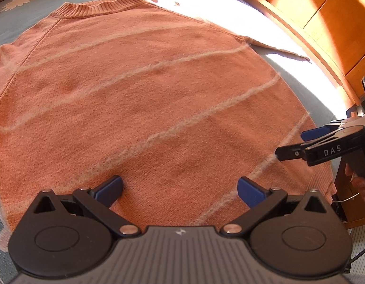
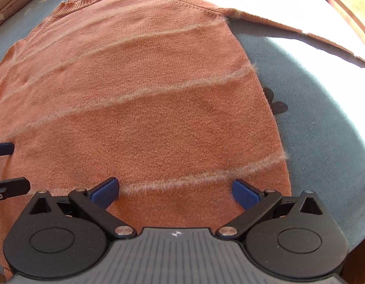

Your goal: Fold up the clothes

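Lying flat, fuzzy-striped orange knit sweater (image 1: 140, 99), ribbed collar (image 1: 104, 4), both grippers' jaws apart

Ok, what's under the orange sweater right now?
The orange sweater lies flat on a grey-blue floral bedcover, visible all around its edges. Whatever sits directly beneath the knit is covered, so I cannot tell. Both grippers are open above it.

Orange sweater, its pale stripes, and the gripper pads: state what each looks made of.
Orange sweater: knitted yarn, probably wool or acrylic; a matte stitch grain shows, with a ribbed collar.
Pale stripes: fuzzier yarn, perhaps mohair-like; loose fibres stand off the edges.
Pads: blue, matte, likely rubber or soft plastic, on black hard-plastic arms.
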